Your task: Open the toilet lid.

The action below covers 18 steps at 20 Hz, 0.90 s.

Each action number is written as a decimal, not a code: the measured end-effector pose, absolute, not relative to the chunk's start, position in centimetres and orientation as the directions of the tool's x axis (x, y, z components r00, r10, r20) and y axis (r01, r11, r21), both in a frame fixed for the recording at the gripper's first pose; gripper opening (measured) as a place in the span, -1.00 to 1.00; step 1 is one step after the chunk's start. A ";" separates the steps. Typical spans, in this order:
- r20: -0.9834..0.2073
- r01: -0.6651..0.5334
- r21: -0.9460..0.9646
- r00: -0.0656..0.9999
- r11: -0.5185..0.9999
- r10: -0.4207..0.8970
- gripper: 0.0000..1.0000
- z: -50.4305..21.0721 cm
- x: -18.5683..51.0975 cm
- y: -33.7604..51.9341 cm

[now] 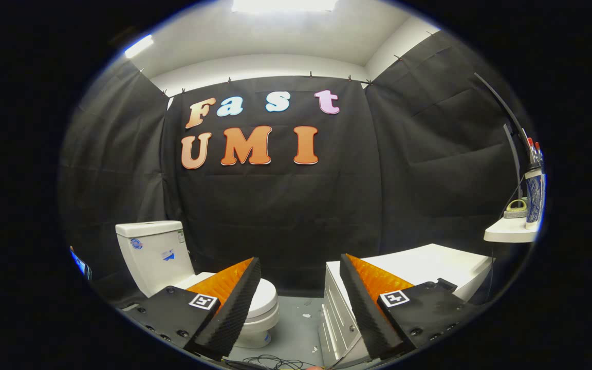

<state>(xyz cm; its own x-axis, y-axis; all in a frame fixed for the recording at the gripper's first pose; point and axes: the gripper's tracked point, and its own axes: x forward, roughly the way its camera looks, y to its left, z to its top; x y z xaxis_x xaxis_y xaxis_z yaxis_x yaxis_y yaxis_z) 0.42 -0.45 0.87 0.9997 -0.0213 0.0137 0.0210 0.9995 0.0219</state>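
Observation:
A white toilet stands on the floor beyond my left finger, its tank [153, 251] against the black cloth wall. Its lid [265, 297] lies flat down over the bowl, and my left finger [234, 303] hides most of it. My gripper [300, 308] hangs well short of the toilet, open wide, with nothing between its fingers but grey floor.
A white cabinet [419, 267] with drawer fronts stands beyond my right finger, right of the toilet. A small white shelf [509, 232] on the right wall carries a patterned cup with toothbrushes. Thin cables [270, 362] lie on the grey floor [298, 324] near the fingers.

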 end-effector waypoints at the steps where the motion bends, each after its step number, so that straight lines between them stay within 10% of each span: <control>1: 0.020 0.024 0.030 0.999 0.999 -0.025 0.98 1.3 0.8 -0.5; 18: 0.200 -0.081 0.025 0.977 0.996 0.074 0.97 10.6 9.0 6.4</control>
